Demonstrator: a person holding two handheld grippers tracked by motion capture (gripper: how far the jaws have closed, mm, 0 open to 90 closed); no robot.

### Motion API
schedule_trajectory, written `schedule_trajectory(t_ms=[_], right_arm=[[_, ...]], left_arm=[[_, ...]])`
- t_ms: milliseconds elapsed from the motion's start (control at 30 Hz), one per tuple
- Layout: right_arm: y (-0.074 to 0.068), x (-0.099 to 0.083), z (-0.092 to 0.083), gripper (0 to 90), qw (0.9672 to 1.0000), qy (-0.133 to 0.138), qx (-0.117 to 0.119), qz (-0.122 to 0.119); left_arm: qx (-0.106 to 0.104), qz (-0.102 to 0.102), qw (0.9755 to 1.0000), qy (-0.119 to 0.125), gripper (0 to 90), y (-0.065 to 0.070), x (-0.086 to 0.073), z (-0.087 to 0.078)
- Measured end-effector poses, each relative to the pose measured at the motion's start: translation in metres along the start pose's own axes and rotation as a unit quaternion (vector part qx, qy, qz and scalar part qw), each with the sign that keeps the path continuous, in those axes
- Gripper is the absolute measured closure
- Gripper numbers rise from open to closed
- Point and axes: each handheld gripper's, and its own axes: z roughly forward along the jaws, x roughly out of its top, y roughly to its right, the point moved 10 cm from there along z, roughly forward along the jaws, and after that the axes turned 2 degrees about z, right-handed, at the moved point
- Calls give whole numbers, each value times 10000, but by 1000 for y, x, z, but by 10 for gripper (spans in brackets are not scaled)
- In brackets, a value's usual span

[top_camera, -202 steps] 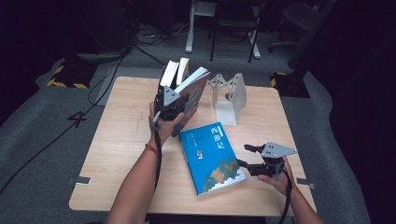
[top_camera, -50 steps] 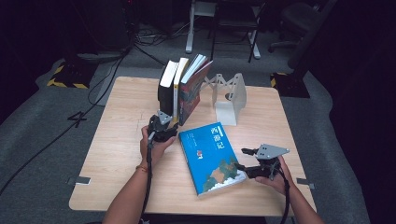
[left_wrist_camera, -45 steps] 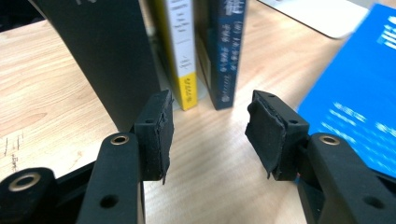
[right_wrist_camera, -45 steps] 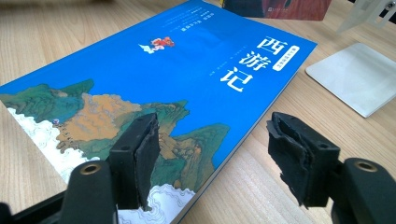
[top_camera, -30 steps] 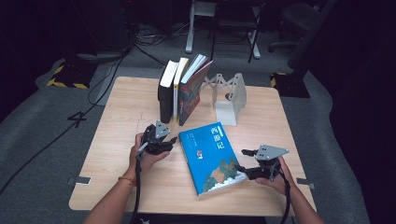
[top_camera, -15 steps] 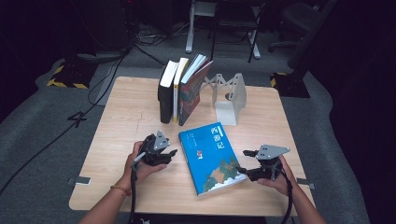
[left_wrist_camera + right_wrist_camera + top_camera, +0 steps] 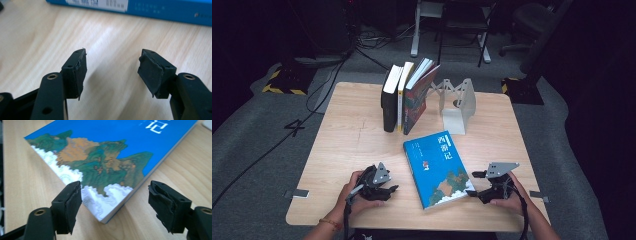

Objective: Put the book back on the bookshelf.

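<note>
A blue book [image 7: 437,167] with a landscape cover lies flat near the middle front of the wooden table [image 7: 347,140]. My left gripper [image 7: 392,190] rests low at the front left, pointing at the book's long edge [image 7: 162,8]. Its jaws have just been opening and stand open [image 7: 112,67] with only bare wood between them. My right gripper [image 7: 471,189] sits at the book's near right corner. Its jaws have also just been opening. That corner of the book [image 7: 105,157] lies between the open jaws [image 7: 115,195]; the right pad [image 7: 161,202] stands apart from it.
Three books [image 7: 404,97] stand upright and lean together at the back of the table, beside a white bookend [image 7: 457,102]. Cables and chair legs lie on the dark floor behind the table. Both forearms come in over the front edge.
The left hand has come down from beside the upright books to the front left of the table, close to the blue book's edge. The right hand has stayed at the book's corner.
</note>
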Motion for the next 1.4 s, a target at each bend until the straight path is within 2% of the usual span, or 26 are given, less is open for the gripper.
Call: schedule_trajectory(t_ms=[67, 133, 167, 233, 400, 467, 600, 700, 900, 1067, 1267, 1400], right_arm=[[-2, -4, 3, 265, 9999, -143, 2, -95], [-5, -7, 8, 260, 9994, -291, 26, -164], [-6, -7, 9, 250, 9992, -326, 15, -224], [-6, -7, 10, 247, 9993, -320, 18, -210], [-6, -8, 11, 241, 9995, -261, 83, -169], [-6, -6, 14, 200, 9995, -259, 99, -130], [-6, -5, 15, 201, 9995, -270, 106, -157], [-7, -4, 15, 204, 9994, -281, 121, -164], [-8, -3, 15, 206, 9995, -261, 89, -135], [-11, -2, 15, 205, 9994, -267, -1, -222], [-10, -2, 14, 203, 9995, -263, 23, -176], [-9, -2, 14, 204, 9997, -176, 152, -3]], left_arm=[[-133, -64, 9999, 4, 388, 3, -3, -2], [-170, -83, 9998, 15, 381, 5, -5, -4], [-342, -214, 9992, 75, 369, 8, -8, -5], [-388, -226, 9989, 158, 324, 11, -11, -6], [-367, -261, 9988, 217, 311, 11, -12, -6], [-338, -282, 9989, 166, 245, 8, -11, -4], [-295, -342, 9989, 138, 210, 3, -8, 1], [-217, -413, 9988, 116, 200, -4, -3, 6], [-217, -414, 9988, 119, 192, -8, 2, 11], [-216, -419, 9988, 118, 192, -13, 9, 19], [-154, -495, 9986, 114, 192, -22, 19, 29], [-114, -534, 9984, 108, 189, -28, 25, 35]])
